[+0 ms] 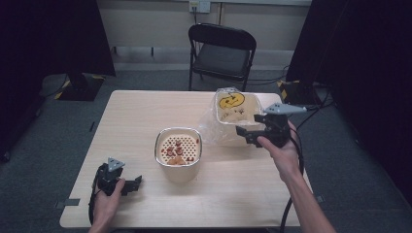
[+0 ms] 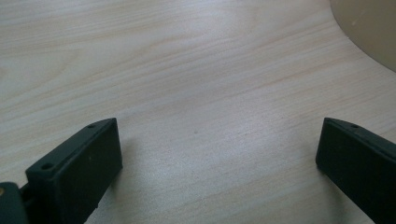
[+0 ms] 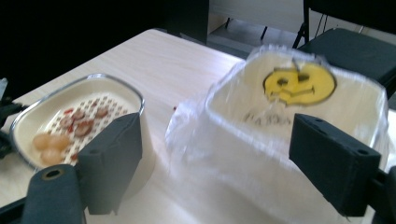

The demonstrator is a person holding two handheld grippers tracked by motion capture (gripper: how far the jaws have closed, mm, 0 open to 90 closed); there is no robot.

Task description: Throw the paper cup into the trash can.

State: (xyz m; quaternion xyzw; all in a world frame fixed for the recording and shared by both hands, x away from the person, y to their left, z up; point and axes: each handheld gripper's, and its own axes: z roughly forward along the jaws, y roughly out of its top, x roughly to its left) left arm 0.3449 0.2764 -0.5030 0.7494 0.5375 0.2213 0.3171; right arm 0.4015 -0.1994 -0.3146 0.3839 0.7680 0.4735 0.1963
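Table (image 1: pixel 145 111): left tool (image 1: pixel 130 185) resting; right tool (image 1: pixel 245 134) raised, gaping

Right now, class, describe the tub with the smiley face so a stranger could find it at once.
Start at the wooden table, then go to its far right side, near the folding chair. There a cream tub sits in clear plastic wrap; unlike the open tub beside it, it shows a yellow smiley face.

Black folding chair (image 1: pixel 222 53) on grey floor (image 1: pixel 145 80).

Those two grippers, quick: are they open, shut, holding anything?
Left gripper: open, holding nothing, low over the table.
Right gripper: open, holding nothing, facing the plastic-wrapped container.
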